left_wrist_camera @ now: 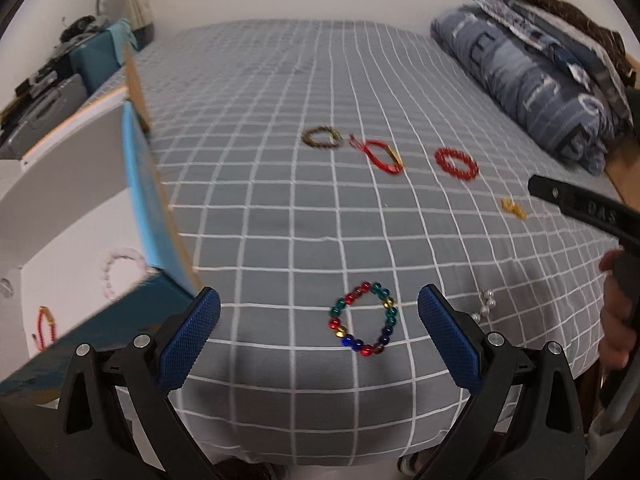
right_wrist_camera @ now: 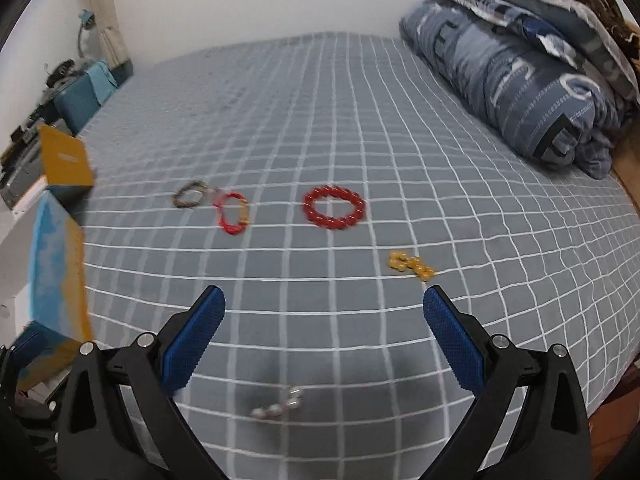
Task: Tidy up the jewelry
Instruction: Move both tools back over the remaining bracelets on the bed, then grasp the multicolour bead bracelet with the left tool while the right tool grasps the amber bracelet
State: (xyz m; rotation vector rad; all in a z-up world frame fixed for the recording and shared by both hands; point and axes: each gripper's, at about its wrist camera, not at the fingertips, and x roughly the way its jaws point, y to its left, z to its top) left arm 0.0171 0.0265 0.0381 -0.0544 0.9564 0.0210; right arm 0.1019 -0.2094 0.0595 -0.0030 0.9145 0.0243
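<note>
Jewelry lies scattered over the bed, both tools spread and empty.

Multicoloured bead bracelet (left_wrist_camera: 363,319) sits near the bed's (left_wrist_camera: 280,208) front edge, between the spread fingers of the left tool (left_wrist_camera: 319,332), which grips nothing; the right tool (right_wrist_camera: 324,330) is likewise spread, hovering over bare sheet with a small pearl piece (right_wrist_camera: 278,404) just below it. Toward the middle of the bed lie a brown bracelet (left_wrist_camera: 322,137), a red cord bracelet (left_wrist_camera: 382,155), a red bead ring (left_wrist_camera: 457,163) and a small gold piece (left_wrist_camera: 514,208). The open box (left_wrist_camera: 80,264) at the left edge already holds a pale pink bracelet (left_wrist_camera: 122,270). My guess at the risks: pads closing on the soft sheet could bunch fabric instead of beads, round beads could slip out mid-carry, or the pearl piece could be nudged off the front edge.
</note>
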